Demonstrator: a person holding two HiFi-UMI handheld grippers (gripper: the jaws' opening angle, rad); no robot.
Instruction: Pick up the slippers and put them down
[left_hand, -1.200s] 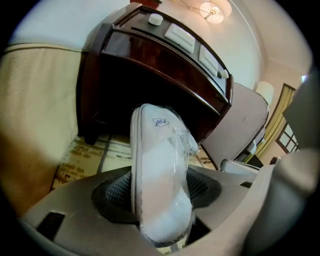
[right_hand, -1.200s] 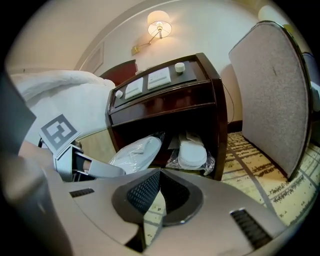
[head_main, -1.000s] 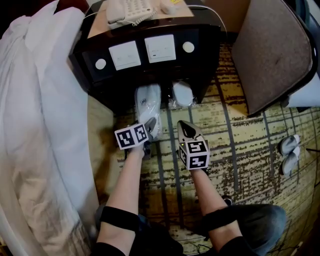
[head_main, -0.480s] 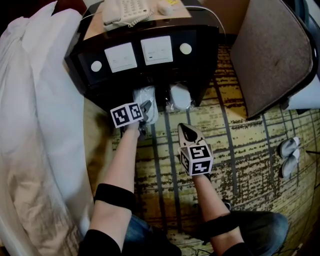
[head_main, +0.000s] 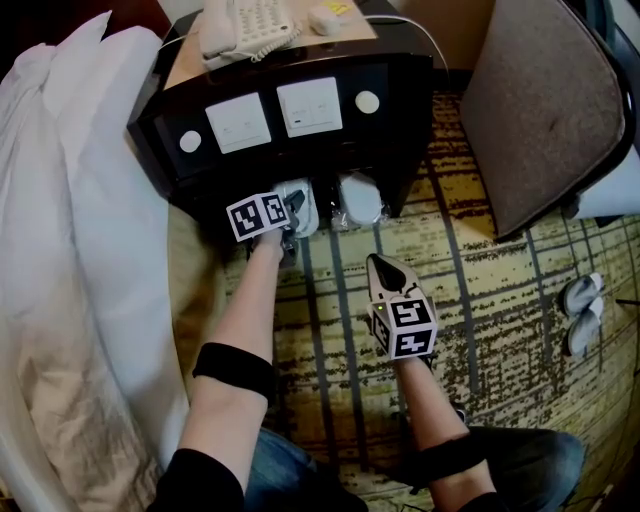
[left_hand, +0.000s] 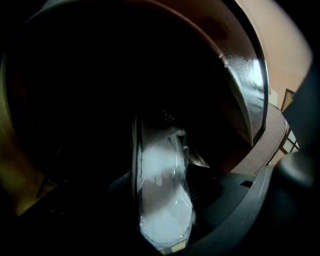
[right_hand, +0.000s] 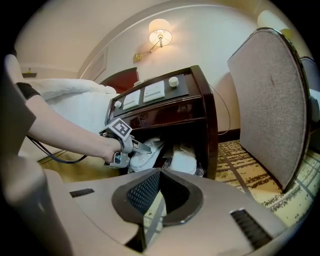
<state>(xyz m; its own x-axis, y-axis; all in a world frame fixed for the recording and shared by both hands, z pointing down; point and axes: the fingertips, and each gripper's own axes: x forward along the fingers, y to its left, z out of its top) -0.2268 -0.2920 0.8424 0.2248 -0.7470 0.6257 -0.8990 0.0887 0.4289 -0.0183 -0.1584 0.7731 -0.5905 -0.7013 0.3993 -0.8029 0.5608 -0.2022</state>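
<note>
left claw (head_main: 292, 206) — pinching wrapped slipper (left_hand: 162, 200) at nightstand (head_main: 400, 125) | right claw (head_main: 378, 268) — pressed together, empty

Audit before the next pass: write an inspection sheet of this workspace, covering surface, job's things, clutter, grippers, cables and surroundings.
Surface: patterned carpet; dark nightstand with an open lower shelf.
Job's things: left pack of plastic-wrapped slippers, partly inside the shelf; right pack beside it in the shelf.
Clutter: loose pair of slippers on the carpet, at the head view's right; phone on the nightstand.
Grippers: left hand-held gripper shut on the left pack; right hand-held gripper shut, empty, above the carpet.
Cables: white cord running behind the nightstand.
Surroundings: bed beside the nightstand; chair opposite; lit wall lamp.
</note>
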